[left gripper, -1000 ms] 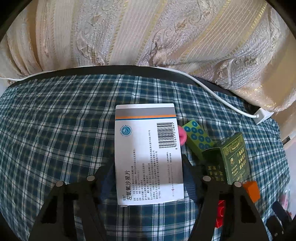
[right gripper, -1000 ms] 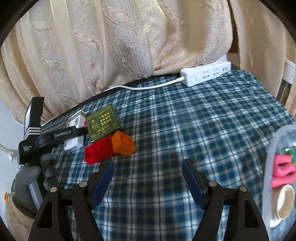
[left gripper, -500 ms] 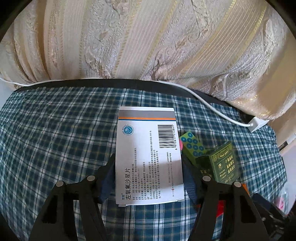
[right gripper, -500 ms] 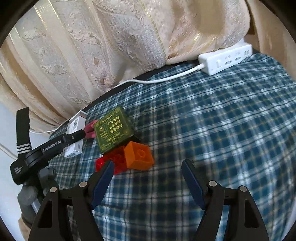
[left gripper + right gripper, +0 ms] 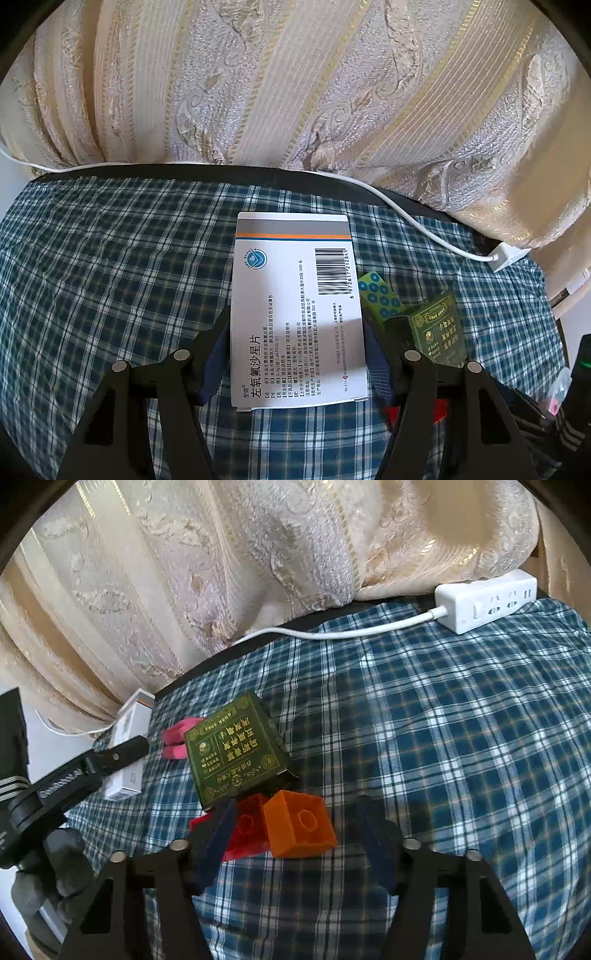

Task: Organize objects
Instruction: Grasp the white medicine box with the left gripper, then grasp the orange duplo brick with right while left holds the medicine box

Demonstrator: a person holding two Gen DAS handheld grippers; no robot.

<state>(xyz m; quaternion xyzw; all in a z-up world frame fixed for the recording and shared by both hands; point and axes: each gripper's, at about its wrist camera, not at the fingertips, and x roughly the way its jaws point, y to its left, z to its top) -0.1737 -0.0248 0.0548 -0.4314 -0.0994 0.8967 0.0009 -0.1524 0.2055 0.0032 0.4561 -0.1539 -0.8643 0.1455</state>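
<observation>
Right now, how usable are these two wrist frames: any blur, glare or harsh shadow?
Left wrist: sharp; print on the white medicine box is readable, a shadow band crosses its lower part, fisheye bends the tablecloth's plaid.
Right wrist: the right tool's blue fingertips are motion-smeared; the orange brick is crisp; the curtain washes out.

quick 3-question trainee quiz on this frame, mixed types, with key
1. True or false: the left gripper is clamped on the white medicine box.
2. Which block sits between the right gripper's fingers? A) red block B) orange block C) neither
3. Fill in: the dark green box leans on the ____ and orange blocks.

Key
1. True. Both pads press its long sides.
2. B. The jaws have just been closing around it, not yet pressing it; the red block lies by the left finger.
3. red
</observation>
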